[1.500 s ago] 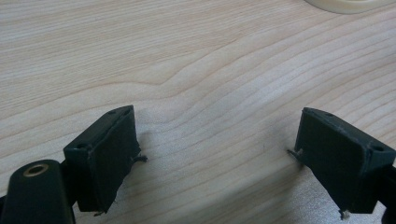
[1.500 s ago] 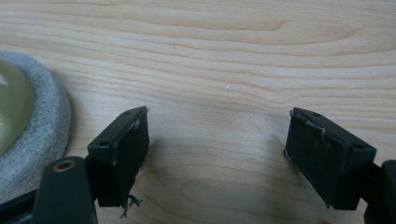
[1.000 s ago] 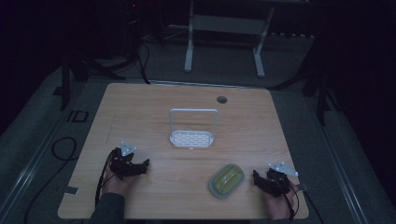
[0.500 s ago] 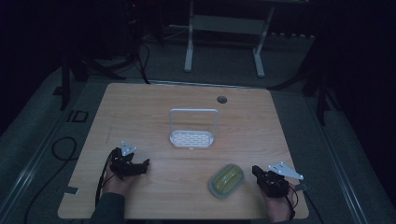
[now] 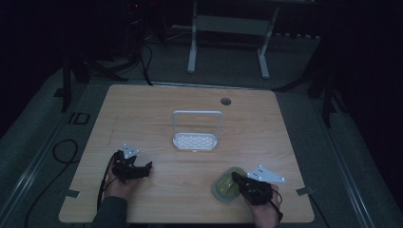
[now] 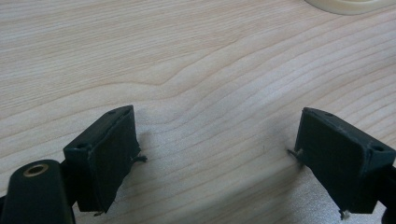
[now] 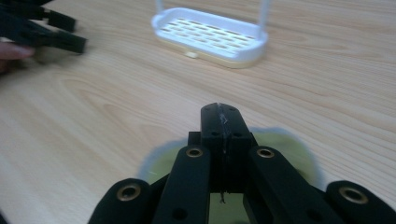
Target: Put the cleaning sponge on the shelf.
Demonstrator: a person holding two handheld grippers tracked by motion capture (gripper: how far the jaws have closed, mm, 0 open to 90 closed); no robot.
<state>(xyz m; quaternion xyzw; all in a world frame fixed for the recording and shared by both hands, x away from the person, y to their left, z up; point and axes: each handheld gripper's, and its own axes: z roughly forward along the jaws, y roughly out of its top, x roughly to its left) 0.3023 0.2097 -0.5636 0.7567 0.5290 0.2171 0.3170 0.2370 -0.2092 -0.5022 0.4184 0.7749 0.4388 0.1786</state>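
Observation:
A yellow-green oval thing with a pale rim [image 5: 224, 189] lies on the wooden table [image 5: 157, 109] near its front right. My right gripper [image 5: 236, 177] hovers just above it and is shut, its pads pressed together with nothing between them. In the right gripper view the shut gripper [image 7: 219, 110] points over the oval thing [image 7: 285, 144] toward a white slotted rack [image 7: 210, 35]. That rack [image 5: 196, 140], with an upright loop handle, stands mid-table. My left gripper [image 5: 146, 167] rests at the front left, open [image 6: 215, 135] over bare wood.
A round cable hole [image 5: 225, 101] sits near the table's far edge. Cables trail off the front left side. A white stand's legs [image 5: 192, 57] rise on the dark floor beyond the table. The rack's cream base edge [image 6: 345, 4] is at the top of the left gripper view.
My right gripper has moved left and a little up, from beside the yellow-green oval thing to over it. The left gripper has stayed in place.

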